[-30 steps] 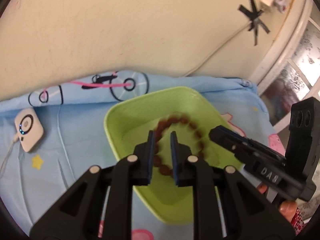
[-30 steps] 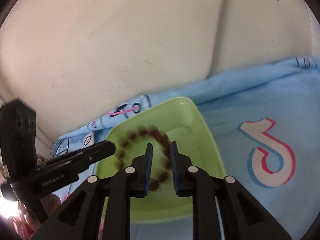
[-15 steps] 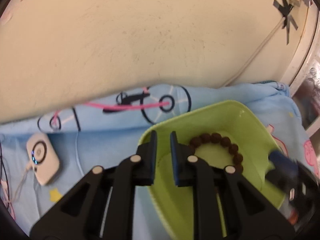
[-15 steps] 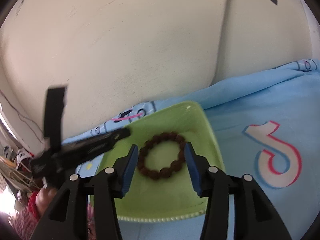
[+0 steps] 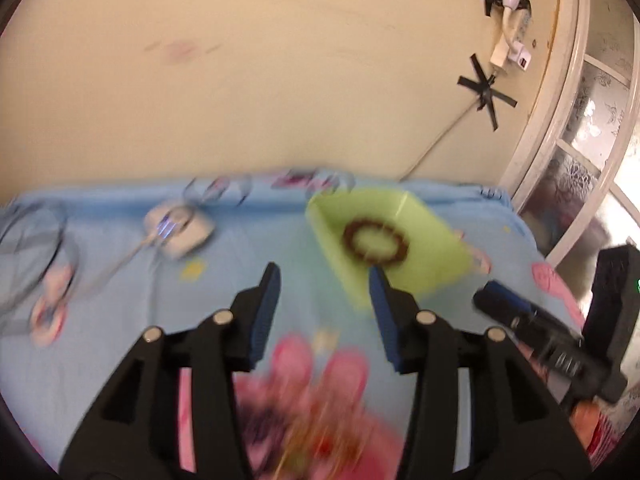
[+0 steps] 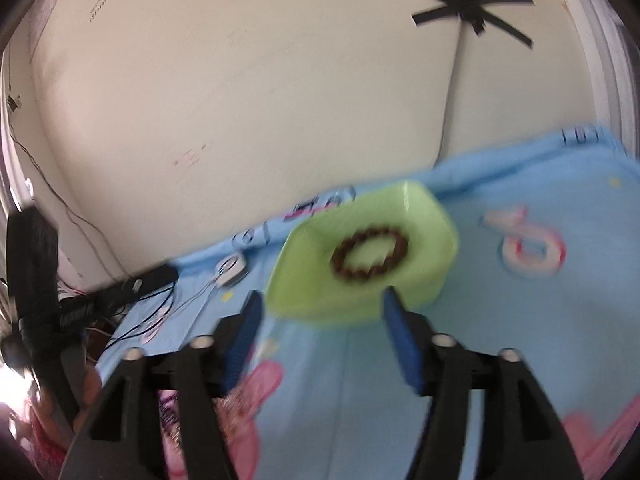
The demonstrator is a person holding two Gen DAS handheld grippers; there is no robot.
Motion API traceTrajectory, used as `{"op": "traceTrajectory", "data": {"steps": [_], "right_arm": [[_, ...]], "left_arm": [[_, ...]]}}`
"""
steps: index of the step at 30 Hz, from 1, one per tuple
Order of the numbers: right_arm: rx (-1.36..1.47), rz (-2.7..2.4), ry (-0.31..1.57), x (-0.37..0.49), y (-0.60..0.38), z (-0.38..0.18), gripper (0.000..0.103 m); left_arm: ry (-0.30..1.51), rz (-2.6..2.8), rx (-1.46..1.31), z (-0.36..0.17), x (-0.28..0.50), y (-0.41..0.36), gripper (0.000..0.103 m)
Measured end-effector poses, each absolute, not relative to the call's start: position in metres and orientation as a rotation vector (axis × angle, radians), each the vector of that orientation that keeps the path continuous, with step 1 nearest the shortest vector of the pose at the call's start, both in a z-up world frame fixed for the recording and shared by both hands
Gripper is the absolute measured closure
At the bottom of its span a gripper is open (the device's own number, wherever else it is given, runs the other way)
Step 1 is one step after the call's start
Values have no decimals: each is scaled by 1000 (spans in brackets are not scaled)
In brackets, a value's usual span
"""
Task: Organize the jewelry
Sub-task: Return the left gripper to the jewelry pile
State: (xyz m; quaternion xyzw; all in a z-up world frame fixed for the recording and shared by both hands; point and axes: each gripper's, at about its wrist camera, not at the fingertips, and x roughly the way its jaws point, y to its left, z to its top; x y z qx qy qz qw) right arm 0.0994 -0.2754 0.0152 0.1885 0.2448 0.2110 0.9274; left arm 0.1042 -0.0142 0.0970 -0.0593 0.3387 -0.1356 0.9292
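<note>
A brown beaded bracelet (image 5: 375, 242) lies flat inside a light green tray (image 5: 432, 256) on the blue printed cloth; it also shows in the right wrist view (image 6: 370, 256), in the same tray (image 6: 436, 240). My left gripper (image 5: 324, 280) is open and empty, pulled back to the near left of the tray. My right gripper (image 6: 320, 304) is open and empty, just short of the tray's near rim. The right gripper also shows at the right edge of the left wrist view (image 5: 540, 344). The left gripper shows at the left edge of the right wrist view (image 6: 120, 292).
A small white device (image 5: 180, 228) with a cable lies on the cloth left of the tray. The cloth (image 6: 500, 340) has pink cartoon prints. A beige wall (image 5: 280, 80) stands right behind, with a taped cable and a window frame (image 5: 560, 140) at the right.
Both grippers have opened and drawn back from the tray. The bracelet, held over the tray one second ago, now lies loose in it. Both views are motion-blurred.
</note>
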Motion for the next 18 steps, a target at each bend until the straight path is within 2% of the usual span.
{"op": "traceTrajectory", "data": {"steps": [2, 9, 10, 18], "right_arm": [[423, 453, 538, 87, -265, -1, 46], [419, 492, 621, 64, -225, -23, 46], [415, 503, 625, 63, -222, -24, 46], [512, 498, 653, 70, -240, -33, 46]], "left_arm": [[688, -210, -134, 77, 71, 7, 59], [591, -84, -218, 41, 0, 55, 57], [584, -77, -226, 39, -4, 59, 53], [554, -89, -250, 41, -7, 61, 52]]}}
